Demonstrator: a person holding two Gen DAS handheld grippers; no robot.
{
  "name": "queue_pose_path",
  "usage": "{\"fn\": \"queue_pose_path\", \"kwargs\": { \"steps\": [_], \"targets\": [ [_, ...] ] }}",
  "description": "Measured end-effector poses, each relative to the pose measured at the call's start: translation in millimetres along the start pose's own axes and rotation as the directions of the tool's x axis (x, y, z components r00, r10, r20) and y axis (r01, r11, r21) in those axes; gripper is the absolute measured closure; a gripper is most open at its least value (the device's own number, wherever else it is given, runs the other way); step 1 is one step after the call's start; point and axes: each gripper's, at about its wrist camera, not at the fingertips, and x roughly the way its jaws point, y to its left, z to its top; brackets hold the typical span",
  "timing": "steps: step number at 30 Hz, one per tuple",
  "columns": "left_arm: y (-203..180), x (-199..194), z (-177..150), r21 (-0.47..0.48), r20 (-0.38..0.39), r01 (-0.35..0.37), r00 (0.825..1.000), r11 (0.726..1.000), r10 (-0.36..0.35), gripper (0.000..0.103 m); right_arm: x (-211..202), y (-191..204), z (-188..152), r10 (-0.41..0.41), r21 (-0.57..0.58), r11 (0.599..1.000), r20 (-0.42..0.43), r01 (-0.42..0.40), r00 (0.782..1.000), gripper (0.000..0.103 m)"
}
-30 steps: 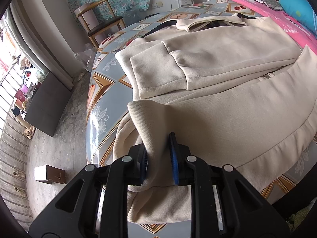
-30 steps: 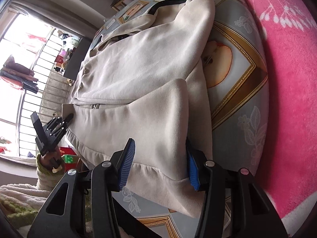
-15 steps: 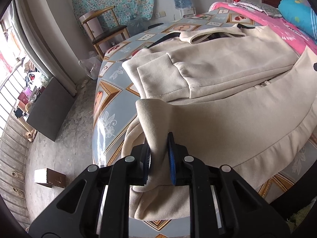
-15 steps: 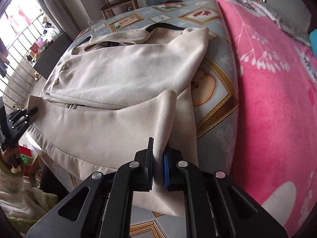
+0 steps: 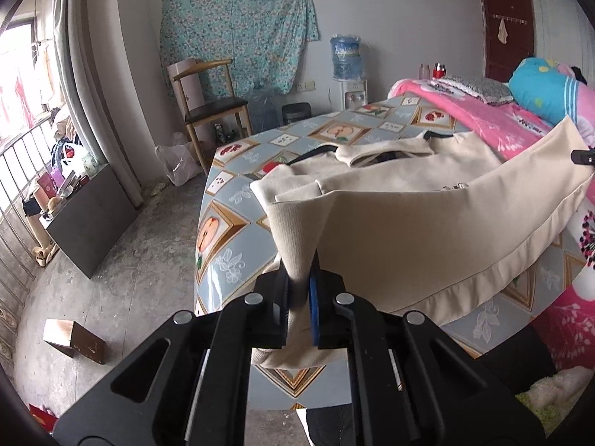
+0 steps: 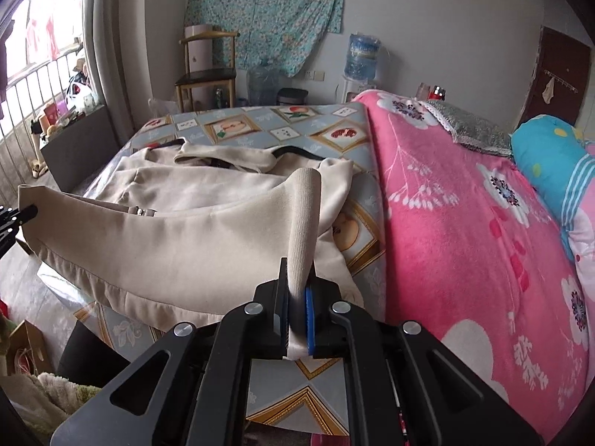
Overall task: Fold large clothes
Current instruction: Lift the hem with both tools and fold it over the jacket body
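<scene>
A bed carries everything. Its near part wears a blue-grey sheet with framed fruit prints; a pink floral blanket covers the right side. A beige coat lies on the sheet, its hem lifted clear.

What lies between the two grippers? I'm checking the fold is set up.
The beige jacket's hem band, lifted in a sagging span between the left gripper, jaws closing on one corner, and the right gripper, shut on the other. Both wrist views show it.
</scene>
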Motion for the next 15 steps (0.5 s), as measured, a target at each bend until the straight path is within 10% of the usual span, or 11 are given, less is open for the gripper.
{"fn": "queue_pose_path", "kwargs": {
  "steps": [15],
  "targets": [
    [43,134,161,0.069,0.066,-0.010,0.998,0.998,0.006,0.095,143,-35,161,-0.011,0.027,1.000,0.076,0.009,0.997,0.097]
  ]
}}
